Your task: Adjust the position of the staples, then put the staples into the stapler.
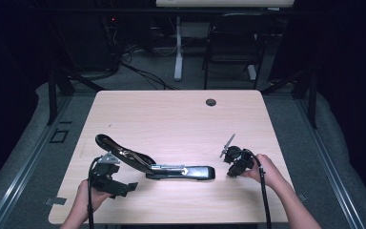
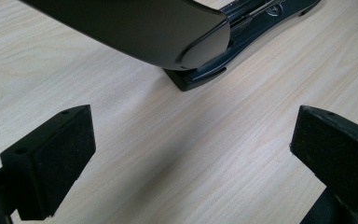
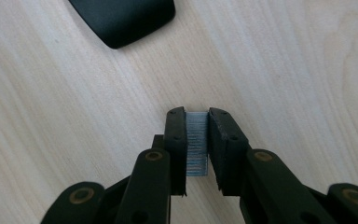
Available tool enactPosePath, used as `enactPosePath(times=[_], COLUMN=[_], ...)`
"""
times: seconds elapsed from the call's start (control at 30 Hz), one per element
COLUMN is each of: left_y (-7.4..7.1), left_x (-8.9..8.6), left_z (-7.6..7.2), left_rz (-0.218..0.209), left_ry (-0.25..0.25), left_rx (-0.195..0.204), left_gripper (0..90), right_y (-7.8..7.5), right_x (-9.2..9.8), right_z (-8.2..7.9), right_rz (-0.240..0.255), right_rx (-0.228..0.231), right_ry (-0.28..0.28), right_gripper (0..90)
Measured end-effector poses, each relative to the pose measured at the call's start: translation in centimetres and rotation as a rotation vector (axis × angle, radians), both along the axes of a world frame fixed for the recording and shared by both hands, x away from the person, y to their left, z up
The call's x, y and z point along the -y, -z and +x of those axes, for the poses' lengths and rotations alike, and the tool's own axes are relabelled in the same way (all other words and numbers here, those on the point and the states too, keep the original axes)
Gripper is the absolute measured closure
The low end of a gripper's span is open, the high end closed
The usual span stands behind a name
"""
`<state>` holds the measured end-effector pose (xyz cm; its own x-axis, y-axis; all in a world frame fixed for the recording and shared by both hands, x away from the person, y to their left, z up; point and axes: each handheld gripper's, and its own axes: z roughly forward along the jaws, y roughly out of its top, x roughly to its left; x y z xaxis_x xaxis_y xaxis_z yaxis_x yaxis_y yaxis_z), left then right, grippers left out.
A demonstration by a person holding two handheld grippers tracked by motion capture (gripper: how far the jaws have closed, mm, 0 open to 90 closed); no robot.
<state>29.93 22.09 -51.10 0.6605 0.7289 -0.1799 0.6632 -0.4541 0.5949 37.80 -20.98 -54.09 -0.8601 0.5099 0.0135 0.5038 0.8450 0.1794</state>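
High view: an opened stapler (image 1: pixel 171 169) lies mid-bench (image 1: pixel 181 114), between the hands. Left gripper (image 2: pixel 191 154) view: fingers wide apart, empty, just short of the raised lid. Right gripper (image 3: pixel 196 140) view: fingers clamp a staple strip (image 3: pixel 196 144) (loading likely comes next), path to the magazine unobstructed.

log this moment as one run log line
stapler open on table | right gripper shut on staple strip | left gripper open, beside stapler

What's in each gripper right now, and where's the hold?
Right gripper: staple strip, pinched across its two long sides. Left gripper: open, holding nothing, near the opened stapler.
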Motion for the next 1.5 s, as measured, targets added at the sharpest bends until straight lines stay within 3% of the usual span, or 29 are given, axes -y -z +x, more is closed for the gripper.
enactPosePath(times=[0.2,0.97,1.17,1.5], left_y=[0.0,-0.1,-0.1,0.1], left_x=[0.0,-0.2,-0.5,-0.8], left_z=[0.0,0.0,-0.1,0.2], left_rz=[-0.001,-0.001,-0.018,-0.043], left_ry=[0.002,-0.005,-0.022,-0.041], left_rx=[-0.001,0.001,0.002,0.002], left_gripper=[0.2,0.2,0.2,0.2], right_y=[-0.2,-0.8,-1.0,-1.8], right_x=[0.0,0.2,0.4,0.3], right_z=[0.0,0.1,0.3,-0.2], right_rz=[0.031,0.035,0.069,0.118], right_rx=[0.002,0.036,0.037,0.092], right_ry=[0.035,0.078,0.096,0.101], right_gripper=[77.9,77.9,77.9,77.9])
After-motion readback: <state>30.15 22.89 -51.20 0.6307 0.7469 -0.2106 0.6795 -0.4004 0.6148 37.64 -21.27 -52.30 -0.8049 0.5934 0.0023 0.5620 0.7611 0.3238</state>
